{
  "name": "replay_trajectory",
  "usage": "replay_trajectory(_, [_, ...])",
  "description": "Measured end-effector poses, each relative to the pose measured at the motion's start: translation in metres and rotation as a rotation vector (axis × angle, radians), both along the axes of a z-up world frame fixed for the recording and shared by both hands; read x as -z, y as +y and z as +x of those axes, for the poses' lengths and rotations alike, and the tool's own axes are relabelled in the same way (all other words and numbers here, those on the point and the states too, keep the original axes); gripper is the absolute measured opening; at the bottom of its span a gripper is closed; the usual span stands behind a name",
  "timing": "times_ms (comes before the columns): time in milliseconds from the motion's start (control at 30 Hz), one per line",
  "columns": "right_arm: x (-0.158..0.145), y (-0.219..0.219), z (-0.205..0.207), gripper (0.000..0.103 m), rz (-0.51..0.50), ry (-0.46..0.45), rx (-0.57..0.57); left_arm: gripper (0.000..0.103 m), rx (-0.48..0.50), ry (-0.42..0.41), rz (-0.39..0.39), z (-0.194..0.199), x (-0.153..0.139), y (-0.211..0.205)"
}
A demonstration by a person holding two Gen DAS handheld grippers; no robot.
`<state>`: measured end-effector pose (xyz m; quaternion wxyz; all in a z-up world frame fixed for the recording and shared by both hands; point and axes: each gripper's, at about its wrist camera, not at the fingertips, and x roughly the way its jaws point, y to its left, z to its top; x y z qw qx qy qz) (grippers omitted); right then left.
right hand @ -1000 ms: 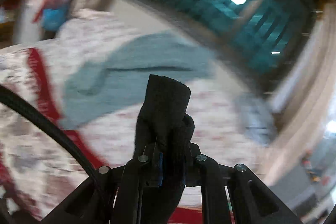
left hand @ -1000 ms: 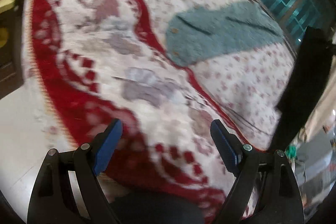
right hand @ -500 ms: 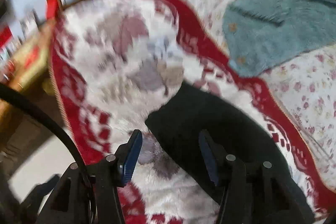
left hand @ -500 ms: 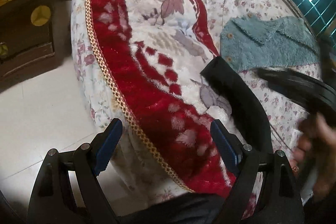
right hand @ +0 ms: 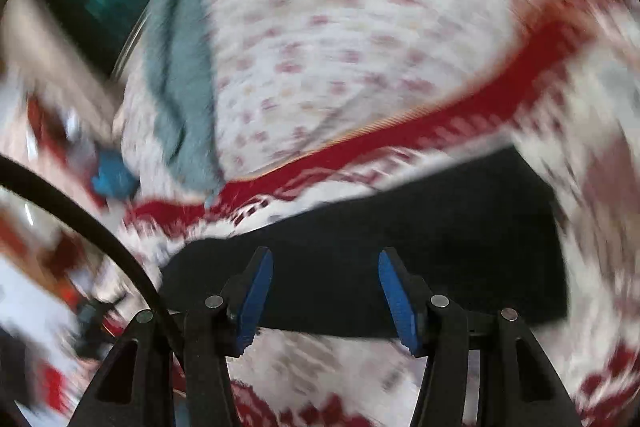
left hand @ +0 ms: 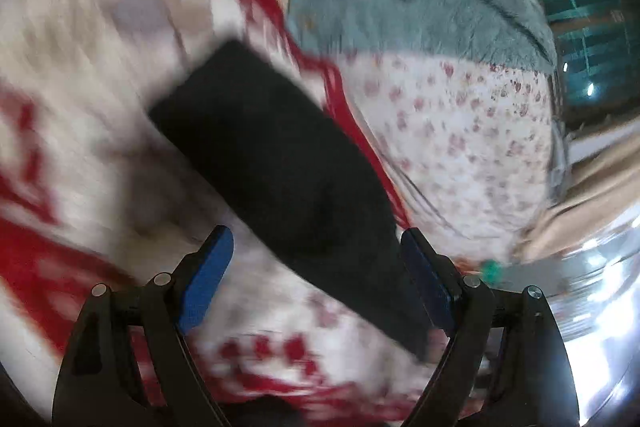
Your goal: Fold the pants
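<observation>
Now that my right gripper (right hand: 326,297) has just opened wide and dropped the black pants (right hand: 420,247) flat onto the red-and-white blanket (left hand: 80,107) on the bed, my left gripper (left hand: 316,283) hangs wide and empty above them, so folding can start.

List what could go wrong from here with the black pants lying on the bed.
1. The black pants lie on a plush red-and-white blanket; a low pinch might catch blanket pile along with the cloth.
2. Both the left gripper and the right gripper are open, holding nothing, so the pants may lie bunched or uneven.
3. Both views are motion-blurred, so edges are hard to judge; a grab now could miss the hem.
</observation>
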<state>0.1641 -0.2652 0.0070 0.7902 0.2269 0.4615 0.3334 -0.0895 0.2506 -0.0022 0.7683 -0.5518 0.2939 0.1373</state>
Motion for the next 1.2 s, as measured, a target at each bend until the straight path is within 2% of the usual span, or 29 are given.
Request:
replay_trajectory(67, [0.026,-0.035,0.005,0.053,0.104,0.101,0.074,0.086,-0.054,0.032,-0.101,0.002,0.021,0.007])
replay_trajectory(100, [0.032,-0.043,0.006,0.053,0.141,0.132,0.093,0.086,-0.069,0.013,-0.127,0.000,0.024,0.009])
replay_trajectory(233, [0.059,-0.054,0.025,0.053,0.321,0.238,0.130,0.086,-0.085,-0.009,-0.100,-0.007,0.013,0.013])
replay_trajectory(333, [0.085,-0.039,0.046,0.053,0.365,0.334,0.146,0.086,-0.077,-0.003,-0.074,-0.012,0.006,0.017])
replay_trajectory(433, [0.103,-0.029,0.058,0.053,0.295,0.379,0.209,0.086,-0.075,-0.009,-0.070,-0.014,0.005,0.019])
replay_trajectory(600, [0.108,-0.016,0.074,0.050,0.312,0.338,0.249,0.086,-0.067,-0.027,-0.122,-0.013,0.013,0.025])
replay_trajectory(667, [0.101,-0.011,0.076,0.038,0.284,0.281,0.210,0.086,-0.073,-0.052,-0.152,-0.016,0.014,0.029])
replay_trajectory(733, [0.103,-0.007,0.075,0.021,0.209,0.261,0.195,0.086,-0.075,-0.079,-0.164,-0.018,0.013,0.032])
replay_trajectory(800, [0.110,-0.006,0.072,0.011,0.159,0.260,0.176,0.086,-0.069,-0.093,-0.167,-0.017,0.011,0.034])
replay_trajectory(833, [0.114,-0.007,0.071,0.008,0.147,0.257,0.170,0.086,-0.068,-0.099,-0.172,-0.017,0.011,0.035])
replay_trajectory(967, [0.121,-0.009,0.070,0.006,0.147,0.241,0.149,0.085,-0.075,-0.109,-0.176,-0.016,0.010,0.038])
replay_trajectory(1167, [0.123,-0.010,0.070,0.006,0.150,0.247,0.136,0.066,-0.055,-0.167,-0.175,-0.016,0.003,0.041])
replay_trajectory(1200, [0.123,-0.010,0.069,0.006,0.150,0.245,0.137,0.060,-0.050,-0.168,-0.165,-0.015,0.001,0.041])
